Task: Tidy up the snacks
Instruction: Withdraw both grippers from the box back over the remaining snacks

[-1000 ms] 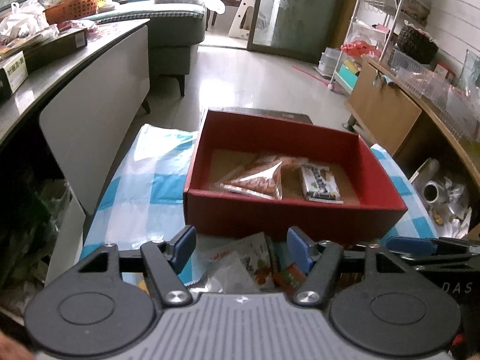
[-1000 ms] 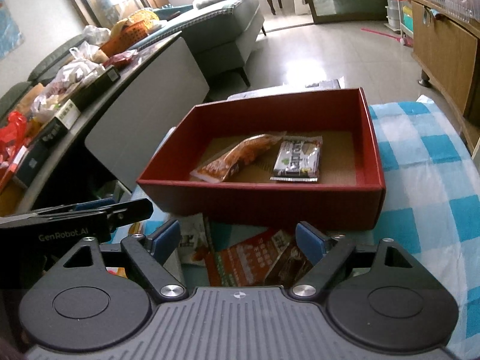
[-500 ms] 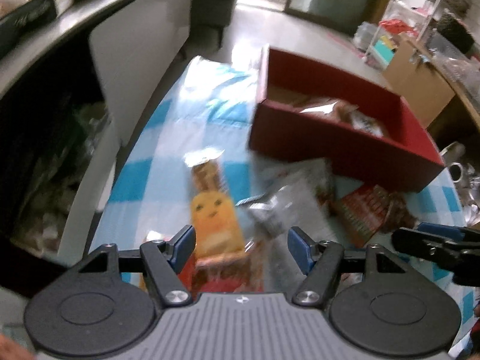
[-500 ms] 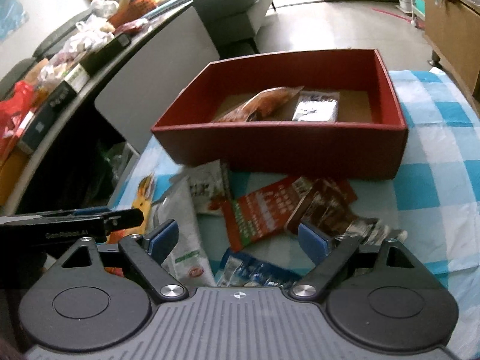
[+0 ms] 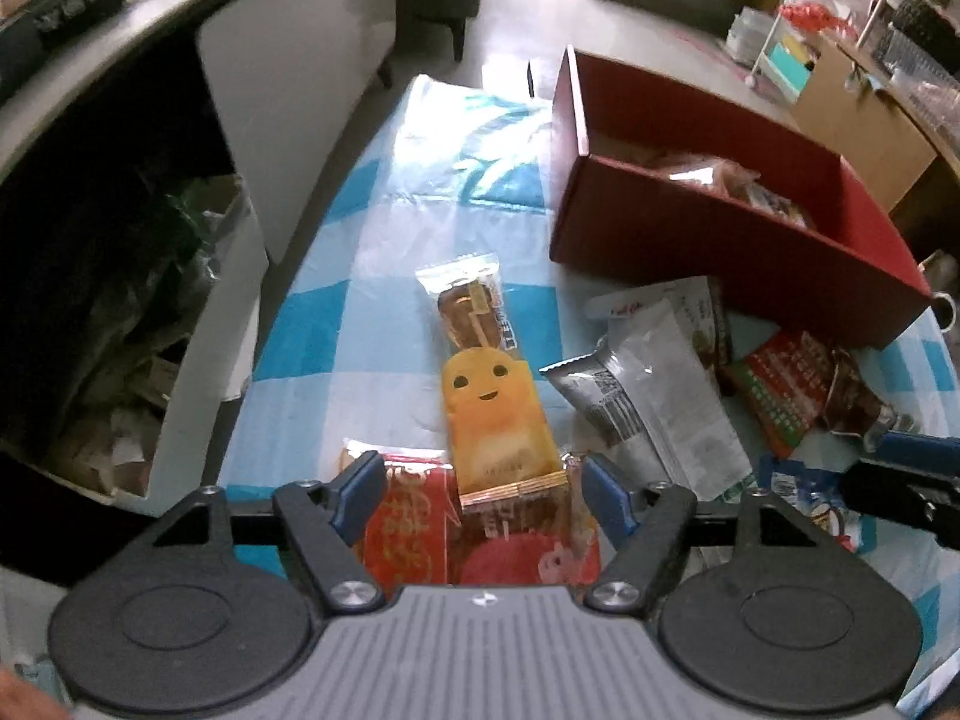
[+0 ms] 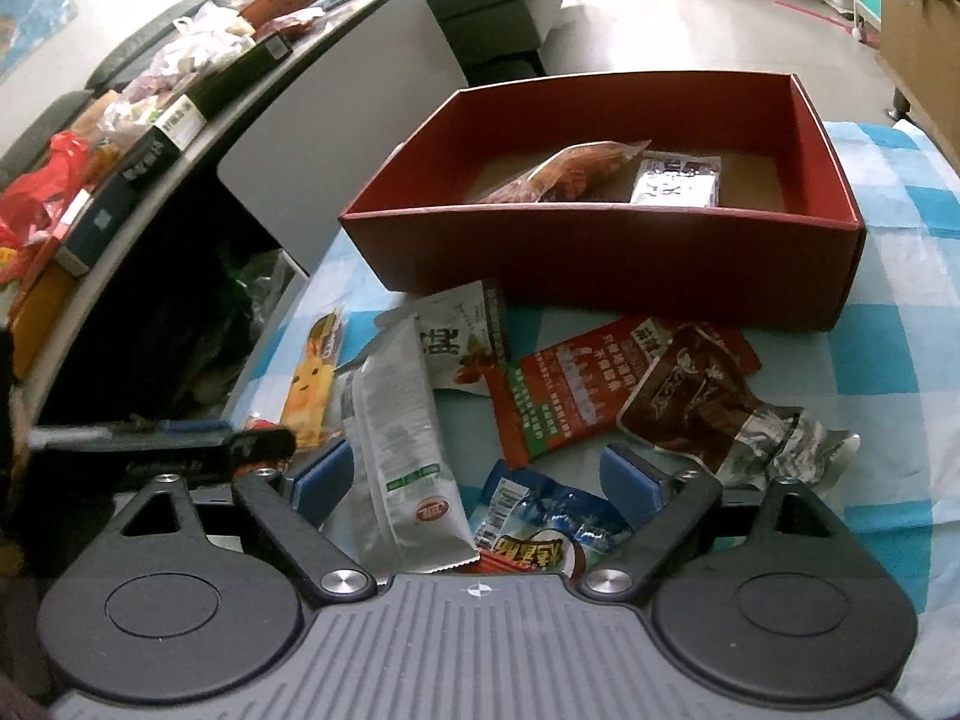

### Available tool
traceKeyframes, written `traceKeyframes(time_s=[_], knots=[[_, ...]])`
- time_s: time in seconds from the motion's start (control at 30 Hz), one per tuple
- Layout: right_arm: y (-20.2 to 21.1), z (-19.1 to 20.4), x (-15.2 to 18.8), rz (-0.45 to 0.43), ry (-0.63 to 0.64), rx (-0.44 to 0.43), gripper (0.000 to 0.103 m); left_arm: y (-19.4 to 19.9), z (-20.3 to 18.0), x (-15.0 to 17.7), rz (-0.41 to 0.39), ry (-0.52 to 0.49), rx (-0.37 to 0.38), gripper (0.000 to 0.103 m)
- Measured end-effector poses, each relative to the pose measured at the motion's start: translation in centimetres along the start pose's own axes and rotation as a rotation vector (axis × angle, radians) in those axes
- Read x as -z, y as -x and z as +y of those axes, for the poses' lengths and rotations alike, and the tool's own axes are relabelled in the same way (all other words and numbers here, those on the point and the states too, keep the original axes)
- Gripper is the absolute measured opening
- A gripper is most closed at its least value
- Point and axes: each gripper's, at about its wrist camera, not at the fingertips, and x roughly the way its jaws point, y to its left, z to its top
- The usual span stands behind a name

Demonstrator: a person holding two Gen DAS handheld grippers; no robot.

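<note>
Left gripper (image 5: 477,495), jaws open, has swung from the box (image 5: 708,240) down over the yellow snack (image 5: 495,414) on the cloth, selecting it for pickup; right gripper (image 6: 477,483) hovers open

A: What's in the red box (image 6: 606,264)?
B: Two packets: an orange snack bag (image 6: 564,177) leaning beside a silver-and-dark packet (image 6: 675,180).
A: And in front of it?
B: Loose snacks on the blue-checked cloth (image 6: 888,360): a long white packet (image 6: 402,450), a red packet (image 6: 570,393), a brown one (image 6: 690,396), a blue one (image 6: 552,528).
A: The right gripper (image 6: 477,480)?
B: Jaws apart, empty, over the white and blue packets.
</note>
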Motion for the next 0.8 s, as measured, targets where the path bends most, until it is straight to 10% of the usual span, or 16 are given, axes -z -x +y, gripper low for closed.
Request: traceKeyframes(time_s=[0.43,0.6,0.8], knots=[[0.0,0.2,0.0,0.014,-0.003,-0.031,0.096,1.8,0.2,4.7,0.201,-0.015,0.202,0.070],[-0.2,0.5,0.3,0.024,0.005,-0.031,0.096,3.1,-0.4,2.0,0.035,-0.161,0.130,0.072],[-0.9,0.3,0.5,0.044,0.005,-0.020,0.096,-1.7,0.8,-2.9,0.090,-0.177,0.095,0.072]])
